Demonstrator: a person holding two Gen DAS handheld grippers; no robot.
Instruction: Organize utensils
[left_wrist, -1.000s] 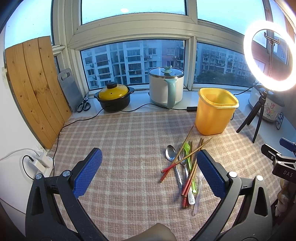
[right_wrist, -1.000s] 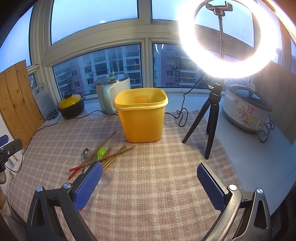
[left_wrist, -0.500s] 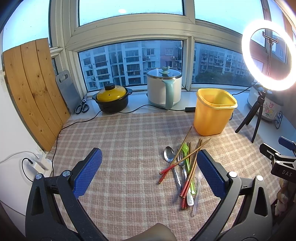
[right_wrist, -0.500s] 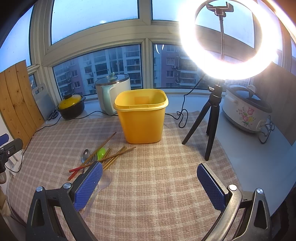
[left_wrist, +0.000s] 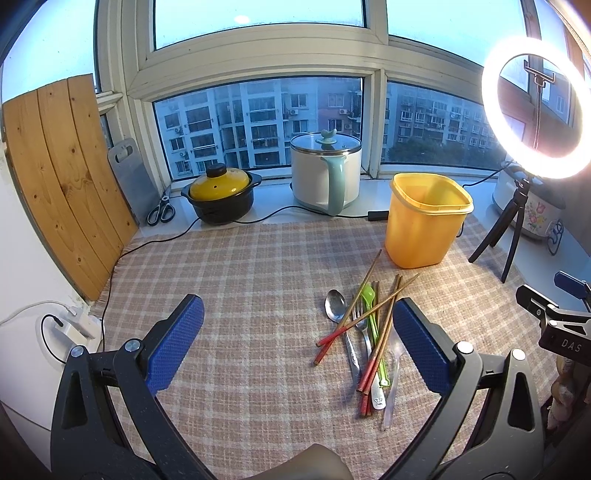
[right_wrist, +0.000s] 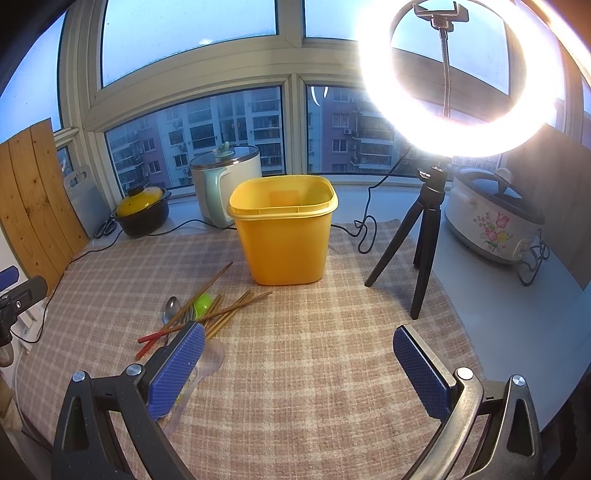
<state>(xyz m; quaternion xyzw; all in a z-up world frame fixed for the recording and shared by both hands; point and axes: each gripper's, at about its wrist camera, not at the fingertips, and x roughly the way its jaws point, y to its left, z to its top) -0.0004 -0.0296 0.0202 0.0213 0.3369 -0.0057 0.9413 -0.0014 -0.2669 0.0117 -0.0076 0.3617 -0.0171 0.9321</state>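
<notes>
chopsticks (left_wrist: 373, 325), spoons and a fork lie in one loose pile on the checked cloth (left_wrist: 258, 280), just before the right finger of the left claw (left_wrist: 297, 343). both claws are spread wide and hold nothing. the yellow bin (right_wrist: 282, 229) stands upright beyond the right claw (right_wrist: 299, 365).

Cloth (left_wrist: 258, 280) left of utensil pile (left_wrist: 364, 332) bare: free approach. Yellow bin (right_wrist: 282, 229) upright just behind pile, top open, nothing overhead. Tripod (right_wrist: 421, 251) w/ ring light (right_wrist: 454, 81) stands right of bin, blocks that side. Cable (right_wrist: 364, 236) loops between bin & tripod, prob. on the cloth.
</notes>
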